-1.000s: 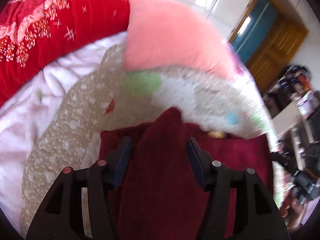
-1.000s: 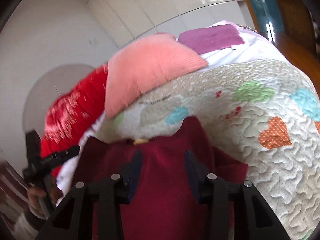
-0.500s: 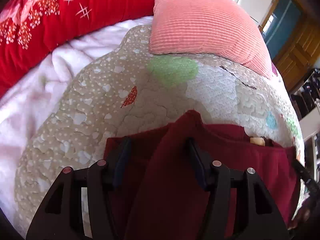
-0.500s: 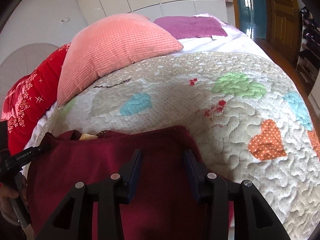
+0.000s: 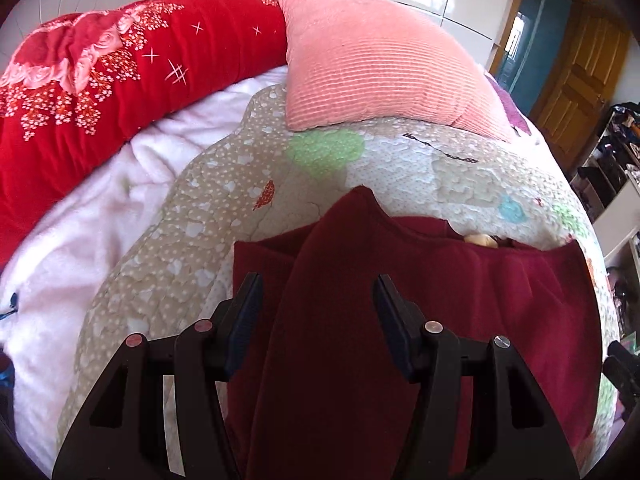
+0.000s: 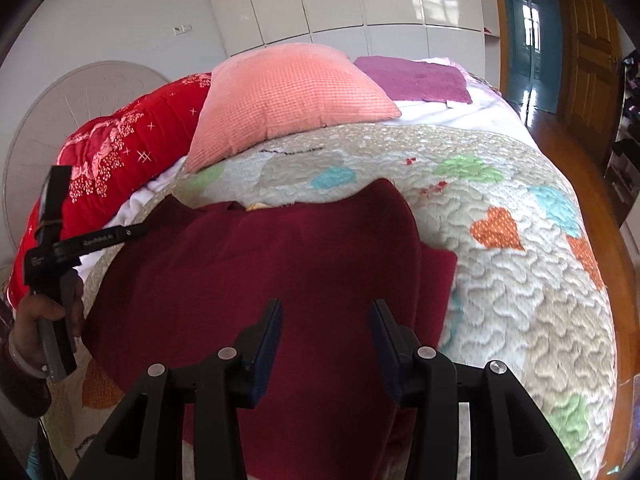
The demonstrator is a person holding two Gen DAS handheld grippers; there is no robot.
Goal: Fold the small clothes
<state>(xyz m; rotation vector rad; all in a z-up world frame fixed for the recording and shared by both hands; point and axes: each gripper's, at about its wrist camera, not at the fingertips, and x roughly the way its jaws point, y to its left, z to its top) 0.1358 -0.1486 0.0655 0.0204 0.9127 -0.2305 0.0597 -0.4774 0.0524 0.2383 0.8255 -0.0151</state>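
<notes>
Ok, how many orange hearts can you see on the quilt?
2 whole: one right of the dark red garment, another further right by the quilt edge. Others may be hidden.

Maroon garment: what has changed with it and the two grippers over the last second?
Both grippers swung, so the bed sits differently in each view and the blur is gone. The maroon garment still bunches up between the fingers of the left gripper and right gripper, neither let go. The pink pillow and quilt stayed put.
</notes>
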